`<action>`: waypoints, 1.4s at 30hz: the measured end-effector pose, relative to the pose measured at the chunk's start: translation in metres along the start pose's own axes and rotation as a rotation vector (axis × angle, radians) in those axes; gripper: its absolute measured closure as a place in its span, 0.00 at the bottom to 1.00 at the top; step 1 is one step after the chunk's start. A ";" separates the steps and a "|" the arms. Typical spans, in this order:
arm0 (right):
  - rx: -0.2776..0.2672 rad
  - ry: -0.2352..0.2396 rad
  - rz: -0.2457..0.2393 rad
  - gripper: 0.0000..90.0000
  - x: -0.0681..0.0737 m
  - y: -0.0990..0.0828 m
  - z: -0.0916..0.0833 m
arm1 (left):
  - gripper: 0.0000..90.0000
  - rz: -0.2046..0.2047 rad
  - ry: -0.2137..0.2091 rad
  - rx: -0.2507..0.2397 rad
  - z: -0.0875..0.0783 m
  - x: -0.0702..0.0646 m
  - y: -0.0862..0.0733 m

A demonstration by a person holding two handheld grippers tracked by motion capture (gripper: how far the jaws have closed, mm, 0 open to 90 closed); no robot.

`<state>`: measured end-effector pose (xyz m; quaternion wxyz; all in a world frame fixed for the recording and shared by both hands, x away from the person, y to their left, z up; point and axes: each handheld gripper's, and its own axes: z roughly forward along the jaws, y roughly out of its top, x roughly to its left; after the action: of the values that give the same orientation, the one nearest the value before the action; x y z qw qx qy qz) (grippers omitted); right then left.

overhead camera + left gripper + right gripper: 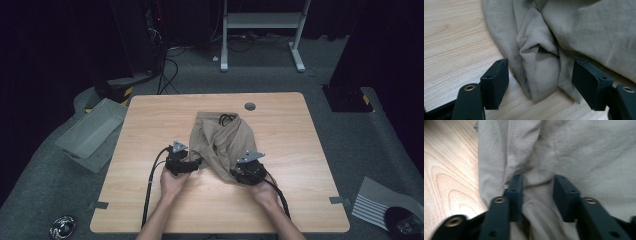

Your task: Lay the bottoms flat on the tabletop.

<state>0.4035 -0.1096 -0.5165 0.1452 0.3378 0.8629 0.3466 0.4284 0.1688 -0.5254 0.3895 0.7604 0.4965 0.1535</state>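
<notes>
Crumpled beige cotton garment (223, 141) lies heaped at the middle of the light wooden counter (150, 130), nearer its far edge. The left hand-held gripper (540, 82) stands released, a bunched fold between its jaws but untouched. The right hand-held gripper (537, 195) straddles a ridge of cloth (whether its pads already press I cannot tell). Best to pinch one layer at each edge before lifting.

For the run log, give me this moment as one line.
left gripper: open, straddling garment fold | right gripper: pinching bunched garment edge | table: garment crumpled
</notes>
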 end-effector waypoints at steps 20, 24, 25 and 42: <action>-0.082 -0.046 0.008 0.97 -0.015 -0.010 -0.032 | 0.93 0.080 -0.007 0.040 -0.009 -0.003 0.005; -0.093 -0.089 0.059 0.97 -0.032 -0.021 -0.043 | 0.93 0.073 -0.002 0.043 -0.015 0.002 0.000; -0.091 -0.103 0.071 0.97 -0.037 -0.024 -0.046 | 0.93 0.069 -0.001 0.045 -0.017 0.004 -0.002; -0.132 -0.101 0.073 0.55 -0.037 -0.033 -0.062 | 0.50 0.014 -0.015 -0.021 -0.030 0.007 -0.003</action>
<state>0.3853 -0.1833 -0.4944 0.1976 0.3758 0.8169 0.3905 0.4110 0.1889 -0.5092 0.4000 0.7608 0.4867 0.1556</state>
